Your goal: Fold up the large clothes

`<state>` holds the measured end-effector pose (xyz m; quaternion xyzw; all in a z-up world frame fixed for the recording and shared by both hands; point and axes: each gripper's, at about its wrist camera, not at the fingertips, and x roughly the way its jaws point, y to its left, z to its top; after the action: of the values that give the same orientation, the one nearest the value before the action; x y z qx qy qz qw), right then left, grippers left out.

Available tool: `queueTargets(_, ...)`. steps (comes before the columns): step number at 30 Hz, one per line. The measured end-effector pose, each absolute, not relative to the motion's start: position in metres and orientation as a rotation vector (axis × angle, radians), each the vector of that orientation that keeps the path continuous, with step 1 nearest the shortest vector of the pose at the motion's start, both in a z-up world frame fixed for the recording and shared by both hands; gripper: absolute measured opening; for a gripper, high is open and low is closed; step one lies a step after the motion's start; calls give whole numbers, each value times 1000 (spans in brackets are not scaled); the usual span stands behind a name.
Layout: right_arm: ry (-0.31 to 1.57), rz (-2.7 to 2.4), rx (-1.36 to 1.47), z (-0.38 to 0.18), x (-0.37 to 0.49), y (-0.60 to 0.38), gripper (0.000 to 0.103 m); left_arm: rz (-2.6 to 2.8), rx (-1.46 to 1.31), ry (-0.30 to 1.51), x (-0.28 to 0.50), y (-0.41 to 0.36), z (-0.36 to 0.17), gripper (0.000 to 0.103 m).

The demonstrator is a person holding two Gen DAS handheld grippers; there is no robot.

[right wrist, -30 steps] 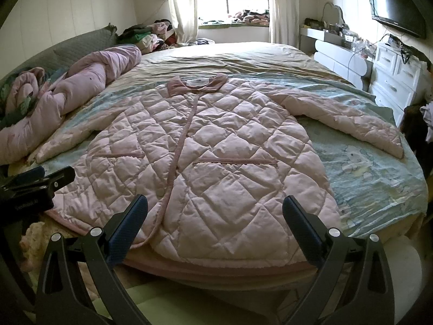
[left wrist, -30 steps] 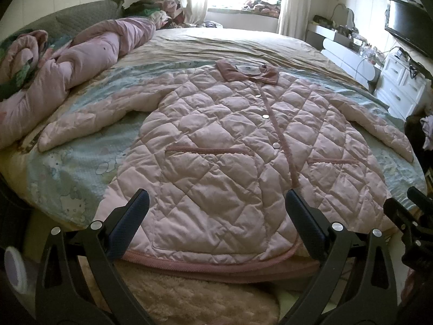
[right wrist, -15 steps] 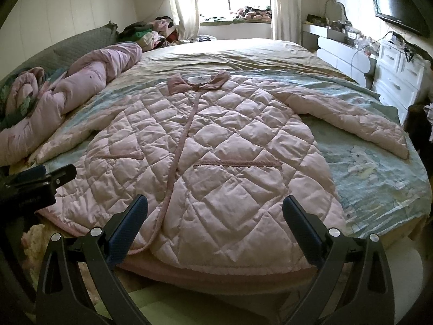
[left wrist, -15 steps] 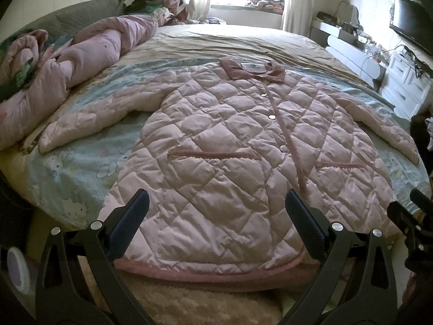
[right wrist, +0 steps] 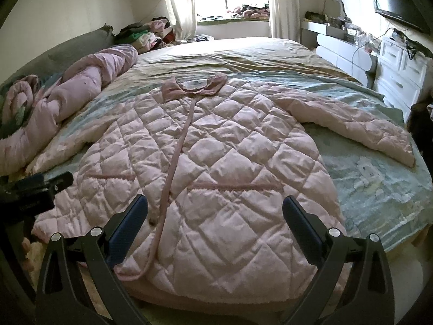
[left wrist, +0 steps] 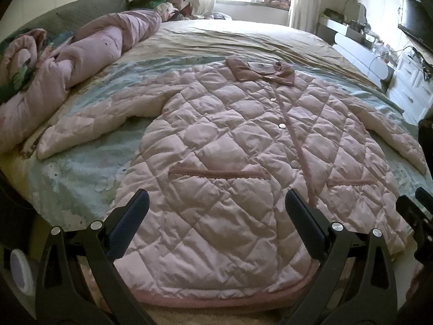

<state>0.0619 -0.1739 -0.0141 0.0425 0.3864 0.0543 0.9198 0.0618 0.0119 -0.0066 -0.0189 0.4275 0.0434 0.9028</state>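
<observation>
A long pink quilted coat [left wrist: 238, 168] lies flat, front up, on the bed, collar far, hem at the near edge, both sleeves spread out; it also fills the right wrist view [right wrist: 216, 162]. My left gripper [left wrist: 216, 222] is open and empty above the left part of the hem. My right gripper [right wrist: 215, 222] is open and empty above the right part of the hem. Each gripper shows at the edge of the other's view: the right one [left wrist: 416, 216], the left one [right wrist: 32, 192].
A rolled pink duvet [left wrist: 67, 81] lies along the bed's left side. The bed [right wrist: 379, 189] has a blue-green patterned sheet. White drawers [right wrist: 400, 78] and a wall TV [right wrist: 397, 0] stand at right. Clothes are piled by the window.
Both grippers have moved forward over the bed's edge and a little higher, so the coat looks closer and its hem sits lower in view. Both stay open.
</observation>
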Motion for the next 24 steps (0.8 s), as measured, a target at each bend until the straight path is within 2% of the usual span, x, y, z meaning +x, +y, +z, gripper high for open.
queueTargets(24,745,37,150,7,159,-216,99,75,-11,921,165,-8,12,94)
